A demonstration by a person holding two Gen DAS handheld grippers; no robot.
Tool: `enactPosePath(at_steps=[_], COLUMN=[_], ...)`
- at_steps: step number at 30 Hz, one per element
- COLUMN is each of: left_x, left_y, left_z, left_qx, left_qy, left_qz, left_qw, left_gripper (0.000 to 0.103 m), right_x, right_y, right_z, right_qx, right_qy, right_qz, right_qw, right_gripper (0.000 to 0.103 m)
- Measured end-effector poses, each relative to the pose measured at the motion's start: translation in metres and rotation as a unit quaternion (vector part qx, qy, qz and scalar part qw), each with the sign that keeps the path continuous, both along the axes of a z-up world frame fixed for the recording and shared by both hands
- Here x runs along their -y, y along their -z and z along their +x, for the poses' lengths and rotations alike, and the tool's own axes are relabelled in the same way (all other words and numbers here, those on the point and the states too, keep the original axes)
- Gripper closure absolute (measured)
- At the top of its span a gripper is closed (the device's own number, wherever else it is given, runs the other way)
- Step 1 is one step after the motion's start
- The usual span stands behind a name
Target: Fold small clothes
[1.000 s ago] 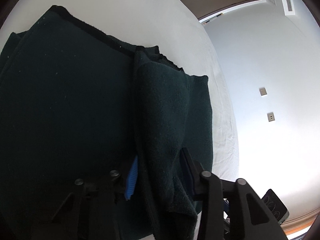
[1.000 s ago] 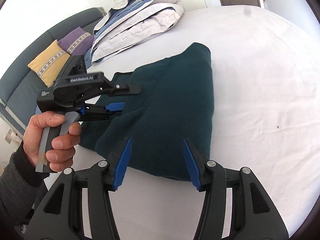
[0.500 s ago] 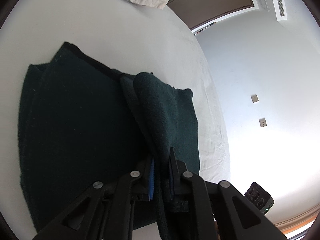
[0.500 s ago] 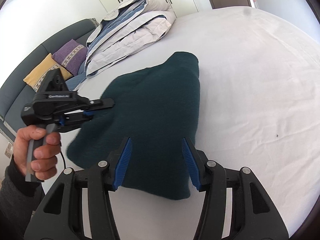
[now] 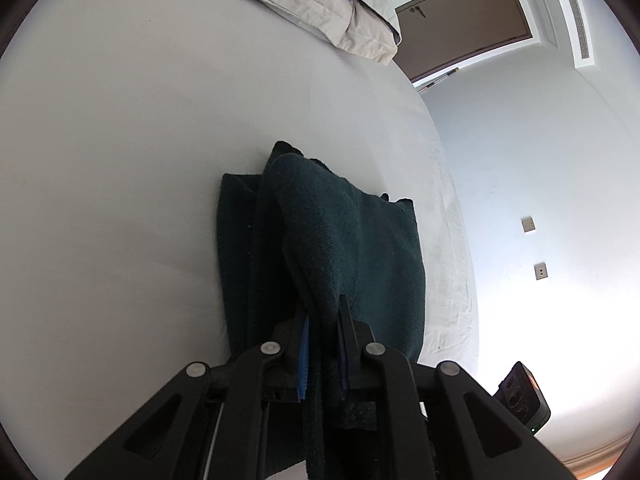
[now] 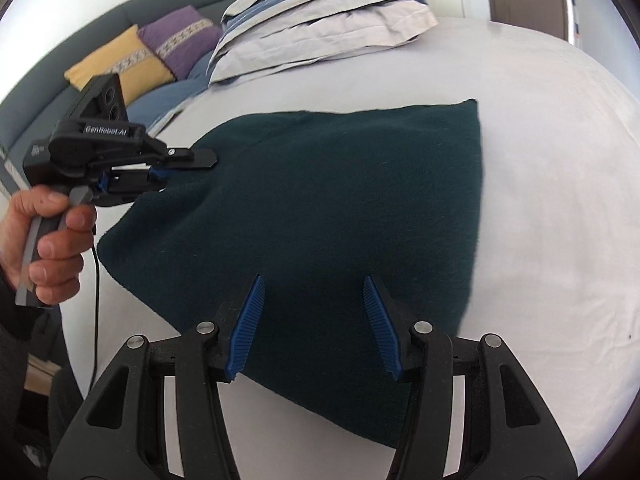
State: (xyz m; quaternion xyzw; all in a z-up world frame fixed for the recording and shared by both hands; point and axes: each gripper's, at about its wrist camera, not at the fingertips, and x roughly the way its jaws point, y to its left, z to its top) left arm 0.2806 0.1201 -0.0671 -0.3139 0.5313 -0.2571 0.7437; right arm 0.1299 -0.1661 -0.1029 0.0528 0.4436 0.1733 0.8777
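Observation:
A dark green knitted garment (image 6: 340, 200) lies on the white bed sheet (image 6: 552, 240). My left gripper (image 5: 322, 320) is shut on one edge of it, and a fold of the cloth (image 5: 320, 232) rises from the bed into the jaws. From the right wrist view that same left gripper (image 6: 200, 162) shows at the garment's left corner, held by a hand (image 6: 44, 236). My right gripper (image 6: 312, 296) hangs open over the near edge of the garment, with nothing pinched between its blue pads (image 6: 248, 320).
Folded striped bedding and pillows (image 6: 320, 16) lie at the head of the bed. A grey sofa with yellow (image 6: 120, 60) and purple cushions (image 6: 180, 36) stands at the left. A brown door (image 5: 468, 20) is at the back right. A black device (image 5: 524, 396) sits near the bed's right edge.
My left gripper shut on the garment's edge and drew it up and over, so the cloth now looks narrower. My right gripper moved in over the garment's near edge.

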Motion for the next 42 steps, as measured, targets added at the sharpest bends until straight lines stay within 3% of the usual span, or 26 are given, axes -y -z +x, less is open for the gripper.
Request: enactPosePath(at_steps=[6,8,11,13,16,19,21,24,26,29,33,37,40,42], left_x=[-0.001,-0.007,-0.014,-0.021,-0.025,0.000,0.026,0.054,0.058,0.048,0.035,0.036,0.038,0.036], left_y=[0.030,0.040,0.034,0.019,-0.022,-0.060,-0.064,-0.041,-0.011,0.017,0.025,0.027,0.029,0.031], left_z=[0.000,-0.001,-0.006,-0.012,-0.030,-0.049,-0.058,-0.060,-0.059,-0.068,-0.074,-0.078,-0.083,-0.083], left_qx=[-0.017,-0.024,-0.016,0.004,0.069,0.137,0.161,0.154,0.124,0.112,0.110,0.122,0.140,0.141], left_qy=[-0.009,-0.019,-0.040,-0.056,-0.077,-0.052,-0.022,0.009,0.013,0.001,-0.007,-0.004,0.001,0.003], left_qz=[0.006,-0.014,-0.009,0.025,0.052,0.088,0.111,0.151,0.171,0.161,0.136,0.145,0.152,0.147], left_qw=[0.9998,0.9994,0.9990,0.9981,0.9933,0.9853,0.9805,0.9765,0.9774,0.9806,0.9846,0.9819,0.9784,0.9790], left_gripper=[0.090,0.088,0.085,0.080,0.080,0.080,0.080,0.080,0.080,0.090,0.089,0.089,0.089,0.089], right_x=[-0.021,-0.022,-0.026,-0.021,-0.004,0.017,0.026,0.035,0.040,0.048,0.058,0.064,0.067,0.070], right_y=[0.010,0.019,0.022,0.019,0.008,0.004,0.009,0.025,0.039,0.042,0.035,0.024,0.032,0.053], right_z=[0.005,0.005,0.002,0.000,-0.005,0.000,0.006,0.013,0.014,0.013,0.023,0.048,0.062,0.070], right_qx=[-0.013,-0.021,-0.017,-0.021,-0.012,-0.017,-0.031,-0.067,-0.086,-0.092,-0.081,-0.075,-0.108,-0.137], right_qy=[-0.003,0.000,-0.002,-0.002,0.014,0.037,0.049,0.056,0.062,0.067,0.074,0.072,0.049,0.054], right_qz=[-0.013,-0.001,0.006,0.029,0.081,0.157,0.195,0.215,0.221,0.257,0.279,0.323,0.332,0.323], right_qw=[1.000,1.000,1.000,0.999,0.997,0.987,0.979,0.973,0.969,0.960,0.954,0.941,0.936,0.935], right_gripper=[0.051,0.049,0.047,0.047,0.048,0.047,0.047,0.048,0.054,0.055,0.054,0.051,0.052,0.059])
